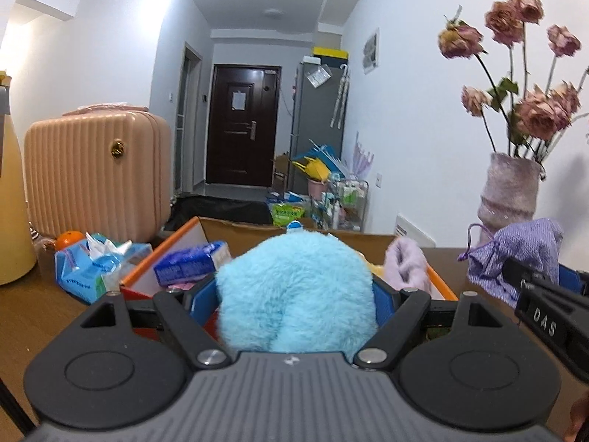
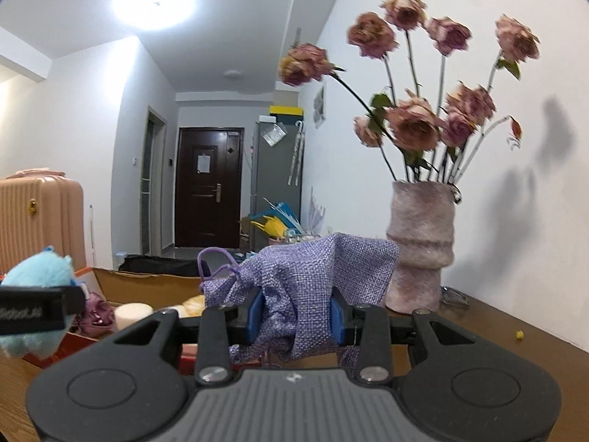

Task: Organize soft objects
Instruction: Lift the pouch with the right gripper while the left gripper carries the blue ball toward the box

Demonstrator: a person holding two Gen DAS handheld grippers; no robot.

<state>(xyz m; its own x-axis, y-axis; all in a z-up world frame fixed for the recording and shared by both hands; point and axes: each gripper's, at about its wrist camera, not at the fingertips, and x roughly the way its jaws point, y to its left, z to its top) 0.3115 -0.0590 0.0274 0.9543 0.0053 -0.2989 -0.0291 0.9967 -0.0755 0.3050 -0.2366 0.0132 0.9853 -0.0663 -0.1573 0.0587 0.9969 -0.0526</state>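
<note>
While both hands carry load, box (image 1: 371, 238) lies just ahead, below left gripper (image 1: 296, 296) clamped on blue plush (image 1: 294, 291); right gripper (image 2: 299, 313) pinching purple pouch (image 2: 313, 276) sits further right of box

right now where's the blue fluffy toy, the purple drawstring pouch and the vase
blue fluffy toy (image 1: 296, 294), left wrist view, middle of its fur
purple drawstring pouch (image 2: 305, 276), right wrist view, woven cloth just above the pads
vase (image 2: 419, 243), right wrist view, middle of its body
</note>
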